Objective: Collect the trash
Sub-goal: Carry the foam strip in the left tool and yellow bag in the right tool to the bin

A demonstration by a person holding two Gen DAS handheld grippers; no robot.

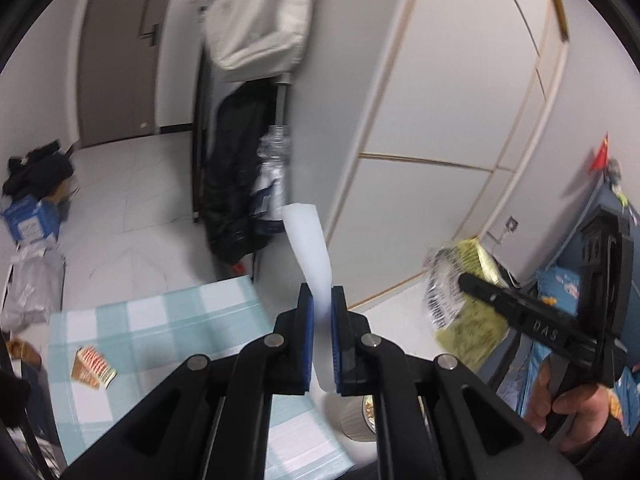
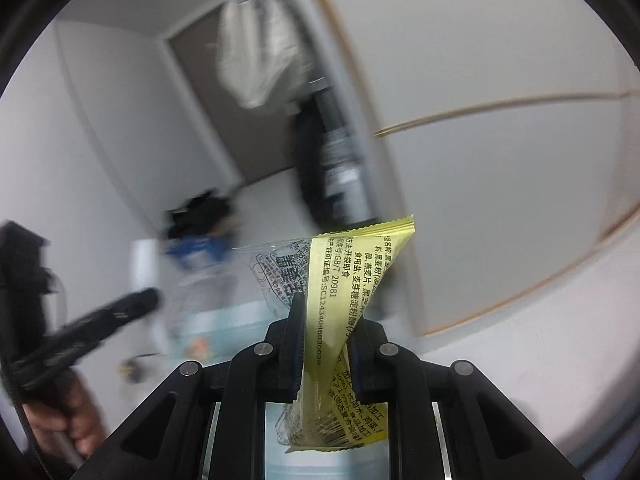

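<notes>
Here, left gripper (image 1: 322,300) tight on a smooth white strip (image 1: 310,248), right gripper (image 2: 326,320) on a crinkly yellow wrapper (image 2: 352,280).

My left gripper (image 1: 322,300) clamped on white strip (image 1: 310,248); strip sticks up past blue pads (image 1: 307,320), leaning toward 11 o'clock. At 3 o'clock, my right gripper (image 1: 466,282) grips yellow wrapper (image 1: 460,304), blurred; right hand (image 1: 576,404) on its handle at 4 o'clock. Checked tablecloth (image 1: 160,320) at 8 o'clock, small red-striped packet (image 1: 92,366) lying on it. Ribbed cup (image 1: 356,420) just below my pads. Blue box (image 1: 30,220) on floor at 9 o'clock. Black bag (image 1: 236,176) at 12 o'clock, beside white cupboard (image 1: 420,100).
</notes>
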